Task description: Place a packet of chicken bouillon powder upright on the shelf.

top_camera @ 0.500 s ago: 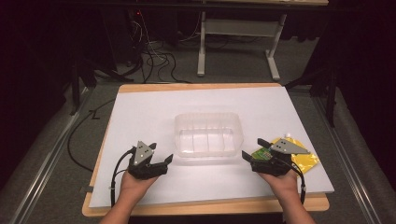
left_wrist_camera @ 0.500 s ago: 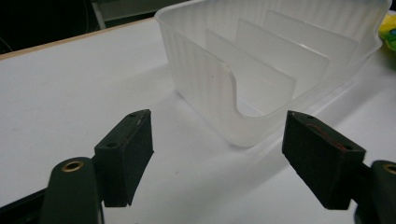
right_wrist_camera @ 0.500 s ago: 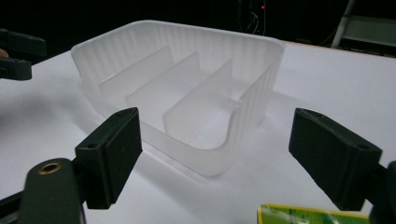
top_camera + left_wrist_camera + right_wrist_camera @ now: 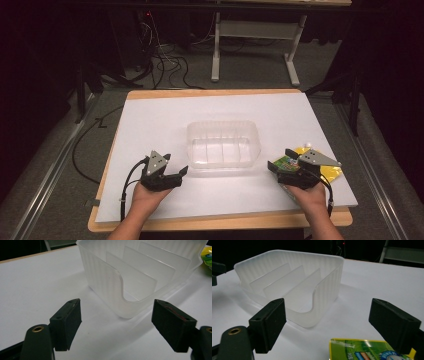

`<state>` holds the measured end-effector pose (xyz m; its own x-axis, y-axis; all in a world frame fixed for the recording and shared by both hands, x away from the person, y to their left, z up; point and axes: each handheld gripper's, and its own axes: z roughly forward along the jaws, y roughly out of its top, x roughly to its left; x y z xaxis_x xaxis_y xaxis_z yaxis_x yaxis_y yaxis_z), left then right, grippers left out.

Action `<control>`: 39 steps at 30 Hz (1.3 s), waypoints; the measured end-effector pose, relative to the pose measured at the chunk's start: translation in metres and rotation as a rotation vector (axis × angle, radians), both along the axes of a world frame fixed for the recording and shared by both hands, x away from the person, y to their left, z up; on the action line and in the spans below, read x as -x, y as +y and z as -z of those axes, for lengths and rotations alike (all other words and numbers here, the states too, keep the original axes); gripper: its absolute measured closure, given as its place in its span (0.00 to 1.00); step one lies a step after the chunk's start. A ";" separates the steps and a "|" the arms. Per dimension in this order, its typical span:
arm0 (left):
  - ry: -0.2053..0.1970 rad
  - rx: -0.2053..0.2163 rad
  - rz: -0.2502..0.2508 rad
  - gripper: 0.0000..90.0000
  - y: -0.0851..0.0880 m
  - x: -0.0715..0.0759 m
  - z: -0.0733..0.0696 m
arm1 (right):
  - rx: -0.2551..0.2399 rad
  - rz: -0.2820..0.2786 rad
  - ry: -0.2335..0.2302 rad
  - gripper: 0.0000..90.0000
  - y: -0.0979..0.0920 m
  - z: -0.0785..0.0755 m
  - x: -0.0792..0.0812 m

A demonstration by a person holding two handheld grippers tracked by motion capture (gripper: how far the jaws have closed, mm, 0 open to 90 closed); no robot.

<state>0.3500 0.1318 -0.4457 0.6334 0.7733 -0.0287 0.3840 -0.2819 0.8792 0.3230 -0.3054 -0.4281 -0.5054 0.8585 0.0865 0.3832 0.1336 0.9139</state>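
Note:
A clear plastic bin (image 4: 223, 142) with upright dividers stands in the middle of the white table top (image 4: 150, 120). My left gripper (image 4: 181, 171) rests near the front left of the bin, jaws wide and empty, pointing at the bin's low-cut corner (image 4: 130, 290). My right gripper (image 4: 274, 165) sits at the bin's front right, open and empty, above a yellow-green packet (image 4: 330, 167). In the right gripper view the packet's printed edge (image 4: 359, 350) lies between the jaws, untouched, with the bin (image 4: 294, 280) ahead. The left gripper (image 4: 116, 325) holds nothing.
The white sheet covers a wooden board (image 4: 210, 224) whose edge shows at the front. Cables (image 4: 160, 60) and a grey table frame (image 4: 250, 45) stand on the dark floor beyond. A yellow-green item (image 4: 207, 255) peeks past the bin in the left gripper view.

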 end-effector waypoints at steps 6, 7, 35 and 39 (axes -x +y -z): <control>0.000 -0.003 0.006 0.27 -0.001 0.002 0.000 | 0.008 0.028 0.016 0.17 -0.007 0.002 0.001; 0.001 0.000 0.003 0.27 0.000 0.002 0.000 | 0.005 0.034 0.020 0.17 -0.009 0.002 0.000; 0.018 0.023 -0.005 0.28 0.007 -0.003 0.001 | -0.093 0.316 0.134 0.33 -0.112 0.017 0.006; 0.023 0.020 0.004 0.28 0.007 -0.004 0.001 | -0.114 0.361 0.157 0.38 -0.128 0.022 0.009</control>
